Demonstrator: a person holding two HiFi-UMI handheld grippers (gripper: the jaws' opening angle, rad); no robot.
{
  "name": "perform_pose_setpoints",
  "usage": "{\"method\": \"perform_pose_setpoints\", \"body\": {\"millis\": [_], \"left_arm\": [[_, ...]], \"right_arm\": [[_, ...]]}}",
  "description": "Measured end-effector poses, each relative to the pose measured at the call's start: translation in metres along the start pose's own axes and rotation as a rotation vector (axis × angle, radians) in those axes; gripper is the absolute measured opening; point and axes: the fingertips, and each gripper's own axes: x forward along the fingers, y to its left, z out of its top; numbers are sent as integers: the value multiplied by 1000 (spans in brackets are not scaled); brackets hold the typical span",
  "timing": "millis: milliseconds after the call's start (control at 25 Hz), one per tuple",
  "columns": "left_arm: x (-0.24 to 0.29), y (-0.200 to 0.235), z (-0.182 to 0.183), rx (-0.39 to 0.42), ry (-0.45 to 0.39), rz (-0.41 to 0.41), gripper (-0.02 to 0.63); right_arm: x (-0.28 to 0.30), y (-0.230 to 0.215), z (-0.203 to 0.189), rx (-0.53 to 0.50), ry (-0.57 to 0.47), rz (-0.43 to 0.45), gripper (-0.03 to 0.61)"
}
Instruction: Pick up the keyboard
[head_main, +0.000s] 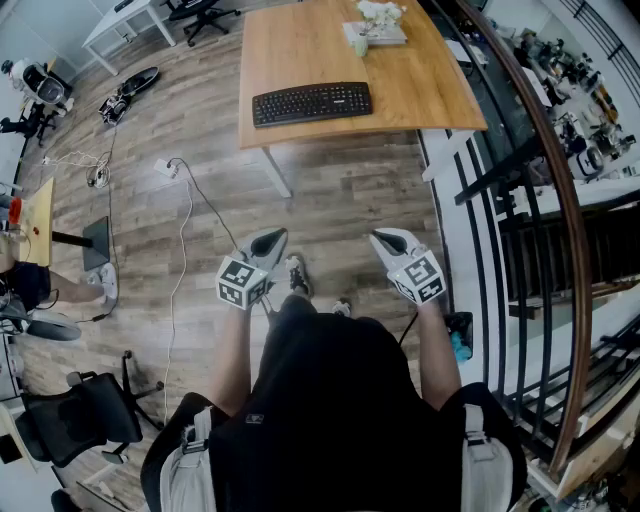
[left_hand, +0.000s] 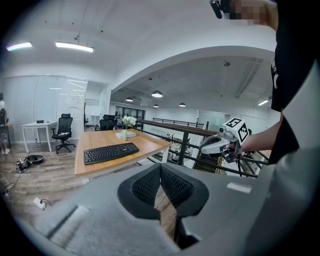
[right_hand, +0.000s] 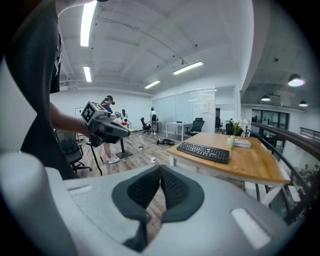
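Note:
A black keyboard (head_main: 312, 103) lies near the front edge of a wooden table (head_main: 420, 95); it also shows as the keyboard (left_hand: 110, 152) in the left gripper view and the keyboard (right_hand: 203, 151) in the right gripper view. My left gripper (head_main: 272, 241) and right gripper (head_main: 384, 240) hang side by side over the floor, well short of the table. Both are shut with nothing between the pads. From the left gripper (left_hand: 160, 185) the right one (left_hand: 205, 145) shows at the right; from the right gripper (right_hand: 160, 188) the left one (right_hand: 129, 132) shows at the left.
A small vase of white flowers (head_main: 361, 42) and a stack of books (head_main: 376, 33) stand at the table's far end. A curved railing (head_main: 555, 180) runs along the right. Cables and a power strip (head_main: 166, 167) lie on the wood floor at left, beside office chairs (head_main: 85, 415).

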Motion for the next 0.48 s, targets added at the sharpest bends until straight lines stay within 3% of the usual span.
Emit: {"method": "perform_pose_setpoints", "body": {"millis": [480], "left_arm": [[4,13,4,-26,-5,-16,11]], "right_arm": [[12,-2,9,8,-2,8,3]]}}
